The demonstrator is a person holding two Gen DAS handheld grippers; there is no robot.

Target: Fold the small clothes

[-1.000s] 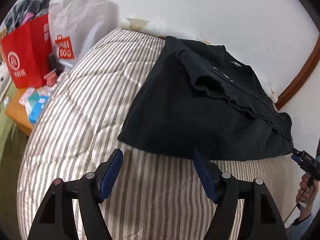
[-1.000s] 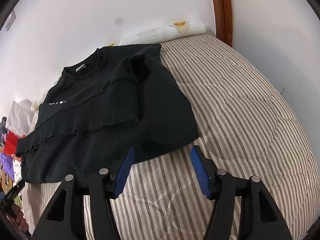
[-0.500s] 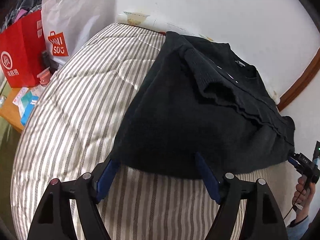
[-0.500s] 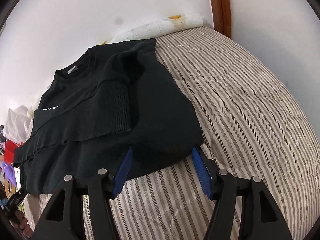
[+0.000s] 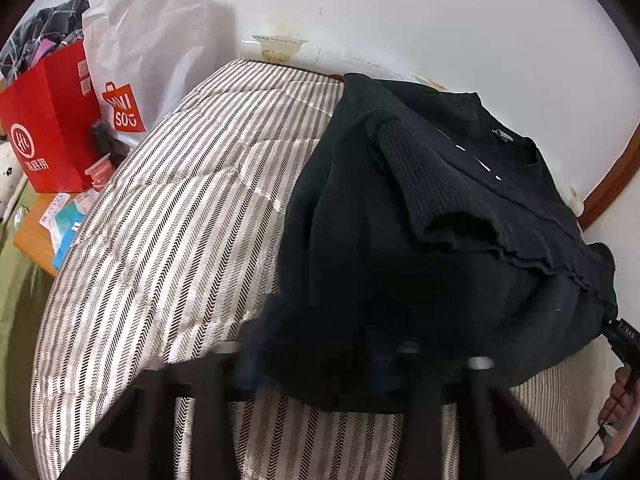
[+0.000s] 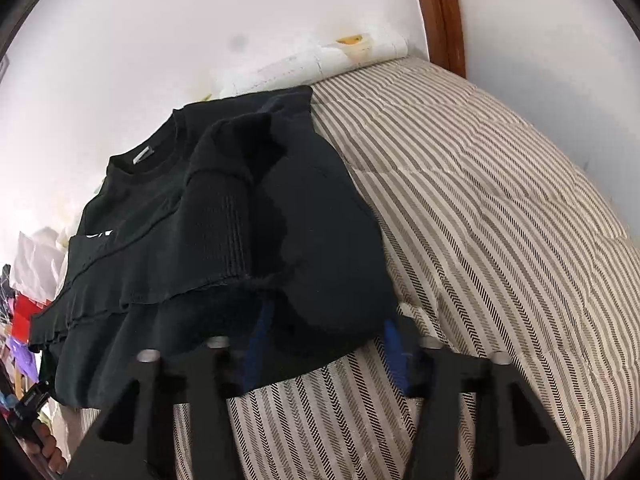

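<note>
A black top with both sleeves folded in lies on the striped bed; it also shows in the right wrist view. My left gripper has its fingers around the bottom hem at the left corner; the cloth covers the blue pads and the frame is blurred. My right gripper straddles the hem at the right corner, with the cloth bunched between its blue pads. The hem is slightly lifted at both corners.
A red paper bag and a white shopping bag stand left of the bed, above a small wooden table. A white wall and a brown wooden frame lie behind. The striped mattress extends right.
Both grippers have moved forward onto the bottom hem. The left one's fingers have drawn closer together on the cloth. The hem corners have bunched and risen.
</note>
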